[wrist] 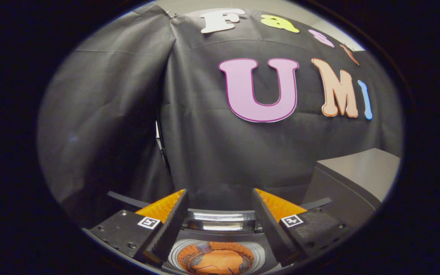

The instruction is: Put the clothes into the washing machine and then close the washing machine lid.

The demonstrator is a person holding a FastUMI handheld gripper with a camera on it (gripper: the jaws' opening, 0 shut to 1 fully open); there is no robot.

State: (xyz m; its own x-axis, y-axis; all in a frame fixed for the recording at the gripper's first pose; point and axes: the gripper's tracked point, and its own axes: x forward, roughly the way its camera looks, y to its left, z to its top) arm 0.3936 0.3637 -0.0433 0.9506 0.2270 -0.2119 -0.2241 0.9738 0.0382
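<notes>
Above the washing machine (220, 229), the gripper (220, 225) hangs wide open and empty; an orange garment (218, 261) lies in the drum, so closing the lid seems next.

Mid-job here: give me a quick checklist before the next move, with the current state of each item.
1. Gripper free: ok, fingers open with nothing between them.
2. Washing machine open: ok, the drum shows below and between the fingers.
3. Clothes in the drum: cannot tell, something orange lies inside, but what it is stays unclear.
4. Lid position: cannot tell, a glossy strip stands behind the opening, possibly the raised lid.
5. Gray box beside the machine: ok, apart from the fingers.
</notes>
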